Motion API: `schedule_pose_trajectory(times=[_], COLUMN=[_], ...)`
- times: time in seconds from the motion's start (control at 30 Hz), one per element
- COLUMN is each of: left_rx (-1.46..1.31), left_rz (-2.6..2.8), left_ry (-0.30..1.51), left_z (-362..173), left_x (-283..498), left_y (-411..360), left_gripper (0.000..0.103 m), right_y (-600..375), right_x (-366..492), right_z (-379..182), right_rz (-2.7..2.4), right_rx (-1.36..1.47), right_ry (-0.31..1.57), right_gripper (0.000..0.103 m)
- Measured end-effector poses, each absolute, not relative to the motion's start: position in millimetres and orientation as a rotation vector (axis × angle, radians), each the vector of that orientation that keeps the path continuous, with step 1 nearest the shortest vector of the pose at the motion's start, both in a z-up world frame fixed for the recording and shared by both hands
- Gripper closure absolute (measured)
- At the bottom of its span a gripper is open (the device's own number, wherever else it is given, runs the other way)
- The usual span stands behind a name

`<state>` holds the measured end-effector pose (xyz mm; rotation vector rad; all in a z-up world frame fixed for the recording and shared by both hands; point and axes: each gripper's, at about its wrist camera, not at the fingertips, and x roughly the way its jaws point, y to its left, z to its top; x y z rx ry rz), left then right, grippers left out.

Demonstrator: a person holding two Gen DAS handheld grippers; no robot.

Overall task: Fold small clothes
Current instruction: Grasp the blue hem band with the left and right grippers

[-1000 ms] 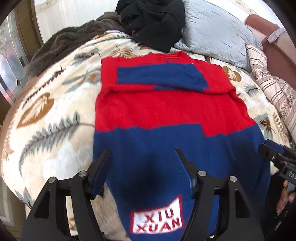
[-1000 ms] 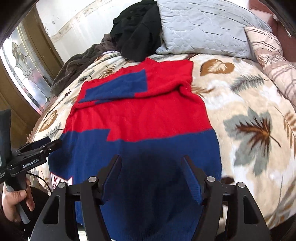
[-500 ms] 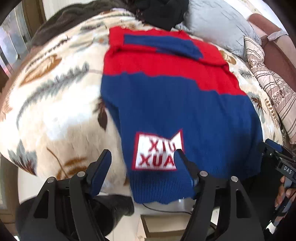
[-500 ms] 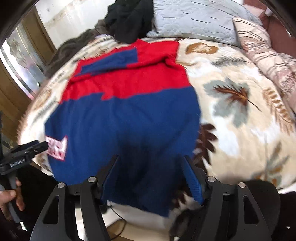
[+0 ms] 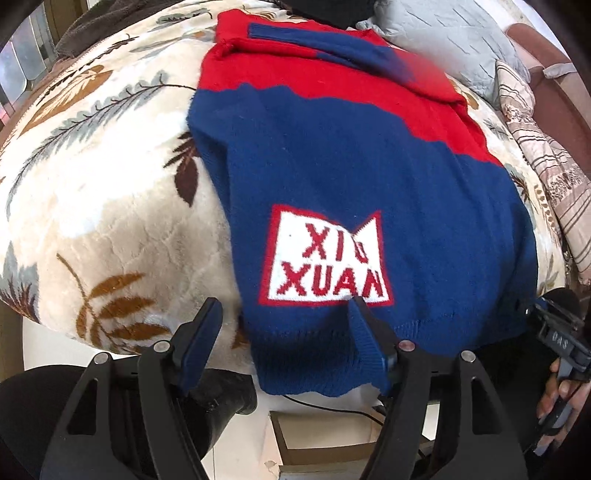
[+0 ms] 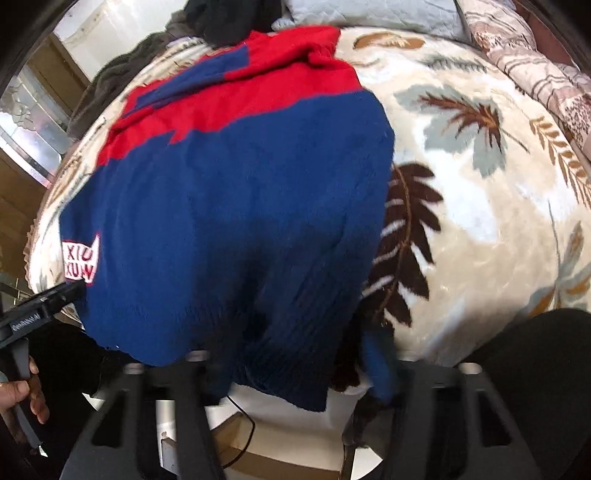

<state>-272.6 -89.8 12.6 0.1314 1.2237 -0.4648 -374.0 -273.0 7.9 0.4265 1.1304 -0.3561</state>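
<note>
A red and blue knit sweater (image 5: 332,166) with a white "XIU XUAN" patch (image 5: 325,258) lies flat on the bed, its blue hem (image 5: 314,362) hanging over the near edge. My left gripper (image 5: 284,332) straddles the hem's left corner; its jaws are closing and the pads are clear of the cloth. In the right wrist view the sweater (image 6: 229,206) drapes over my right gripper (image 6: 295,354). Those jaws are closing around the hem's right corner. The cloth hides the left finger, and a dark gap remains beside the blurred right finger (image 6: 376,369).
A cream leaf-print blanket (image 5: 92,192) covers the bed. Grey pillows (image 5: 443,44), a striped cushion (image 5: 546,184) and dark clothes (image 6: 229,22) lie at the far side. Below the bed edge are a white floor, a cardboard box (image 5: 317,443) and a cable. A hand (image 6: 22,398) holds the other gripper.
Both grippers have come down and back from over the sweater's middle to the bed's near edge. The hem now sits between each pair of fingers. The right jaws have narrowed.
</note>
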Motion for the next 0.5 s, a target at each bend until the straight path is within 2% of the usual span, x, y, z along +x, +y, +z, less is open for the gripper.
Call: schedule_pose_trajectory(times=[0.03, 0.07, 0.1, 0.13, 0.2, 0.5], left_rx=[0.118, 0.104, 0.084, 0.073, 0.046, -0.055], left_rz=[-0.477, -0.493, -0.511, -0.518, -0.536, -0.617], left_ry=[1.223, 1.225, 1.225, 1.222, 1.21, 1.128], left_z=[13, 15, 17, 19, 27, 81], left_x=[-273, -274, -275, -276, -275, -263], left_y=[-89, -89, -89, -88, -86, -79], left_gripper=[0.044, 0.063, 0.078, 0.083, 0.088, 0.09], right_y=[-272, -273, -272, -273, -276, -291], right_x=[-374, -373, -374, -375, -377, -378], right_z=[12, 16, 21, 25, 34, 85], right_rz=[-0.351, -0.352, -0.345, -0.334, -0.31, -0.239], right_rx=[0.414, 0.399, 0.386, 0.383, 0.403, 0.492], right_ry=[1.12, 1.109, 1.096, 1.083, 1.055, 0.894], right_gripper=[0.08, 0.09, 0.095, 0.095, 0.095, 0.096])
